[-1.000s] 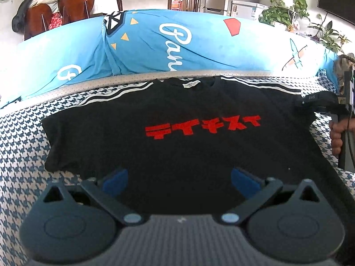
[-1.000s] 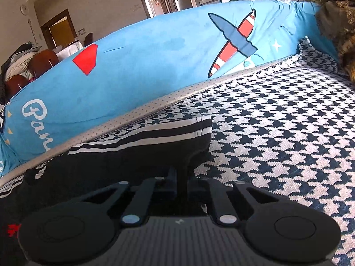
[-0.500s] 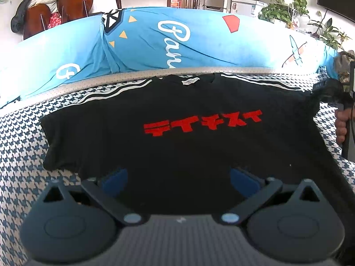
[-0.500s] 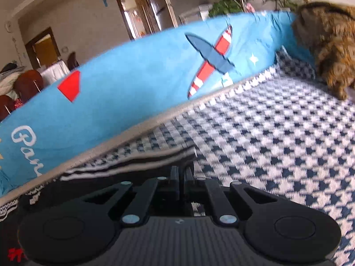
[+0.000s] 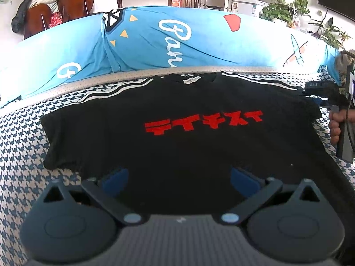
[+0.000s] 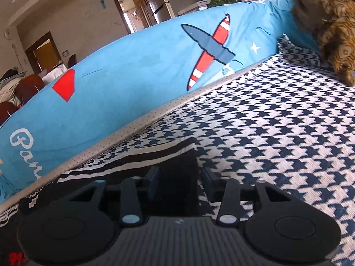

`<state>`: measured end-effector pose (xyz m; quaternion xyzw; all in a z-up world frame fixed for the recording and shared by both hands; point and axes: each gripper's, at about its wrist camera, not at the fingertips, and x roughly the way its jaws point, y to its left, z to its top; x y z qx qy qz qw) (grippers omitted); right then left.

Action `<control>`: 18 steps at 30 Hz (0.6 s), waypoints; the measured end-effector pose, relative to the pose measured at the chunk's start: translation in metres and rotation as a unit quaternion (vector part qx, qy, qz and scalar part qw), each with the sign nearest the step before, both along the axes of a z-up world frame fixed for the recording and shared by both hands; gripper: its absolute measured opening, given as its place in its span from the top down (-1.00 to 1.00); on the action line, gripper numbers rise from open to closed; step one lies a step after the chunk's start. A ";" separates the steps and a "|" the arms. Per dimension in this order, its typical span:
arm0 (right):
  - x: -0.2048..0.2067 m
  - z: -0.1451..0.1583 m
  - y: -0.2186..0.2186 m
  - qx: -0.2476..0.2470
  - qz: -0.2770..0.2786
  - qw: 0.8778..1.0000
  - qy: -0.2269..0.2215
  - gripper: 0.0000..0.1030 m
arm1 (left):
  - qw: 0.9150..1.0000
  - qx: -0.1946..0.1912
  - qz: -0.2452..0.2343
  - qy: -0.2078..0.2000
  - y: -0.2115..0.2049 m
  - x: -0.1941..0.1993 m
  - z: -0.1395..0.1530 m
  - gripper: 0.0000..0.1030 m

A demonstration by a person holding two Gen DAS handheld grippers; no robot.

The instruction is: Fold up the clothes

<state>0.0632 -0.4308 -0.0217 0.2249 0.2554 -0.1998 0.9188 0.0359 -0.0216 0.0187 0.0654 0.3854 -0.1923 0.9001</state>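
A black T-shirt (image 5: pixel 177 141) with red characters lies front up and spread flat on the houndstooth bed cover (image 5: pixel 20 155). My left gripper (image 5: pixel 178 175) hovers open over its lower hem, blue pads (image 5: pixel 115 175) wide apart with nothing between them. My right gripper (image 6: pixel 179 177) sits at the shirt's striped right sleeve (image 6: pixel 177 164). Its jaws are opening, and the sleeve end lies between the fingers without being pinched. In the left wrist view that right gripper (image 5: pixel 326 97) shows at the sleeve tip, with a hand (image 5: pixel 335 128) behind it.
A long blue printed bolster (image 5: pixel 177 40) runs along the far side of the bed. A brown patterned cushion or blanket (image 6: pixel 328 22) sits at the far right corner. Bare houndstooth cover (image 6: pixel 277 133) stretches to the right of the sleeve. Chairs and plants stand beyond the bed.
The right gripper's fingers, pressed together on the sleeve before, now stand apart with the sleeve resting flat between them. The view has rolled slightly. The left gripper has stayed put.
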 end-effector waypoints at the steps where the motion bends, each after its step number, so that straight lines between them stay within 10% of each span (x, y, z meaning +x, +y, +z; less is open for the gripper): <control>1: 0.002 0.000 0.001 -0.003 0.001 1.000 0.001 0.48 | 1.000 0.000 0.000 0.000 0.000 0.000 0.000 -1.00; 18: 0.018 0.031 0.051 -0.071 0.059 0.995 -0.024 0.76 | 1.000 0.000 0.002 0.000 0.001 0.000 -0.001 -1.00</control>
